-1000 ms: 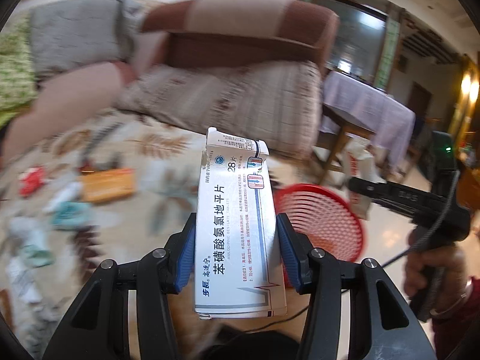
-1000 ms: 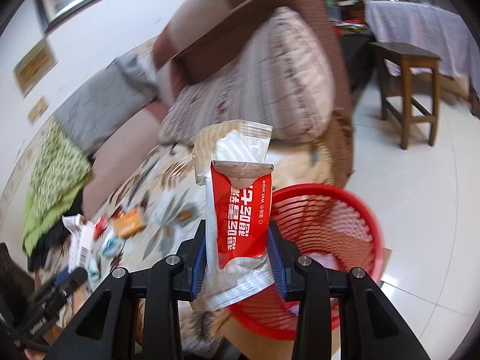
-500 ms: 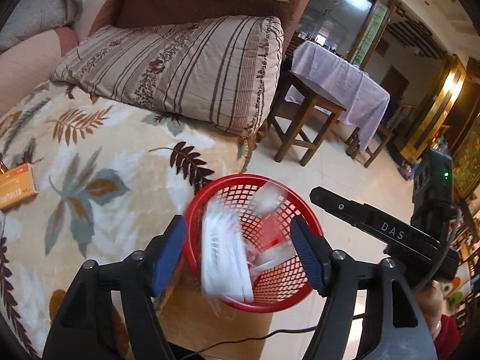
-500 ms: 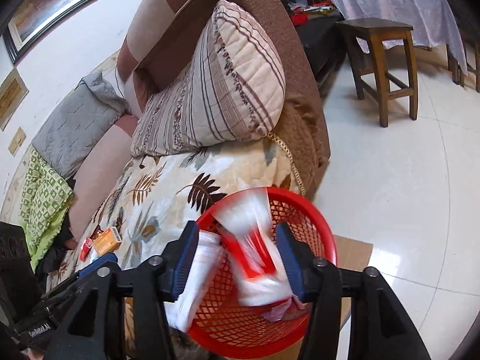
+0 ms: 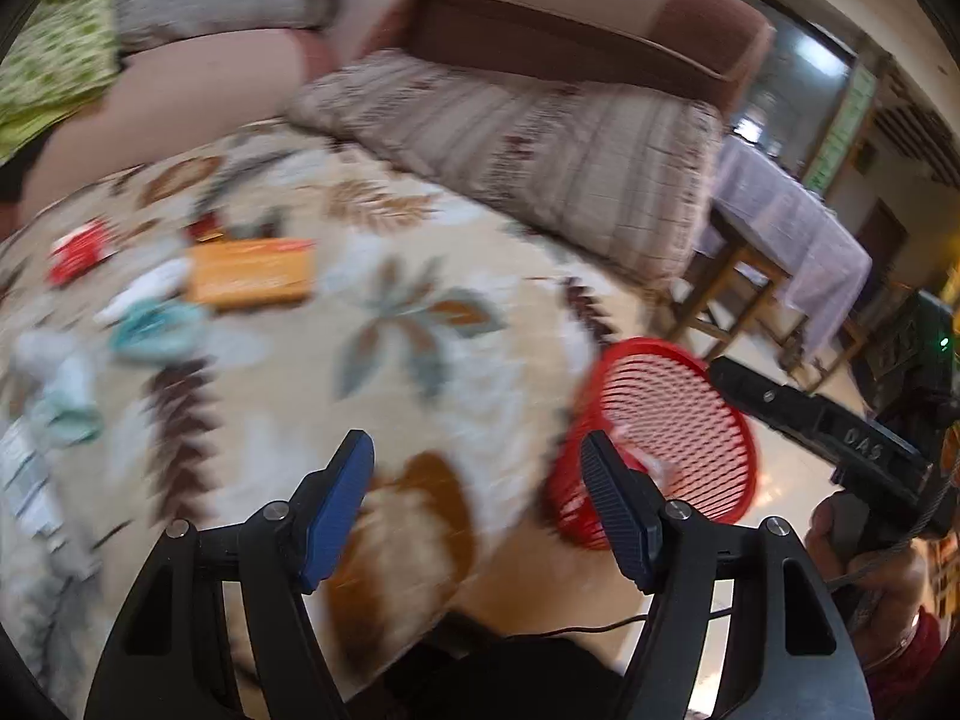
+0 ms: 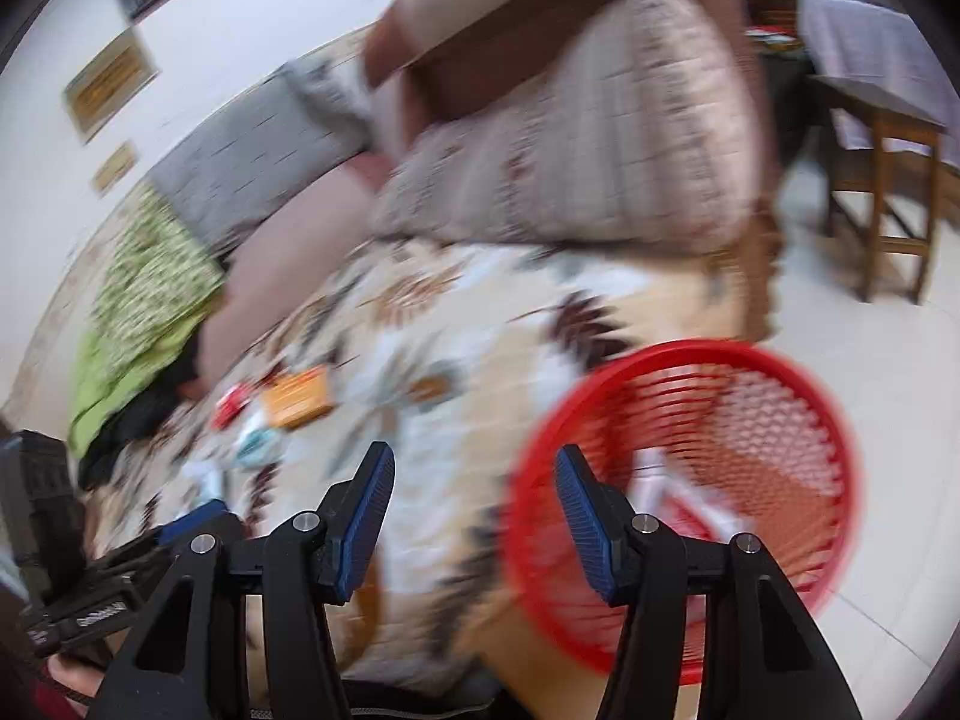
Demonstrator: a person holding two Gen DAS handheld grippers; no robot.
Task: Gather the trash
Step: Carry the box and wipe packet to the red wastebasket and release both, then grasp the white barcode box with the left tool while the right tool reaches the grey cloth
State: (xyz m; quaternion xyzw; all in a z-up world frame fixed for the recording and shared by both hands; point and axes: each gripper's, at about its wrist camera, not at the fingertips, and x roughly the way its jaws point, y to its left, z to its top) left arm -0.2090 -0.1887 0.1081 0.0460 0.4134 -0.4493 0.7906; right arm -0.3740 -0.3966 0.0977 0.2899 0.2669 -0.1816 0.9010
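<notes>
On the leaf-patterned sofa blanket (image 5: 420, 372) an orange cardboard box (image 5: 252, 273) awaits collection, so both the left gripper (image 5: 477, 501) and right gripper (image 6: 474, 507) gape wide and empty beside the red mesh plastic basket (image 6: 780, 396).

Left gripper (image 5: 477, 504), black plastic two-finger frame: ribbed blue pads (image 5: 336, 507), silver screws at pivots. Right gripper (image 6: 474, 510) same build; its black body reads "DAS", green LED lit. Thin black cable (image 5: 576, 630) below. Dark red sleeve (image 5: 912, 654), wrist bangle.
</notes>
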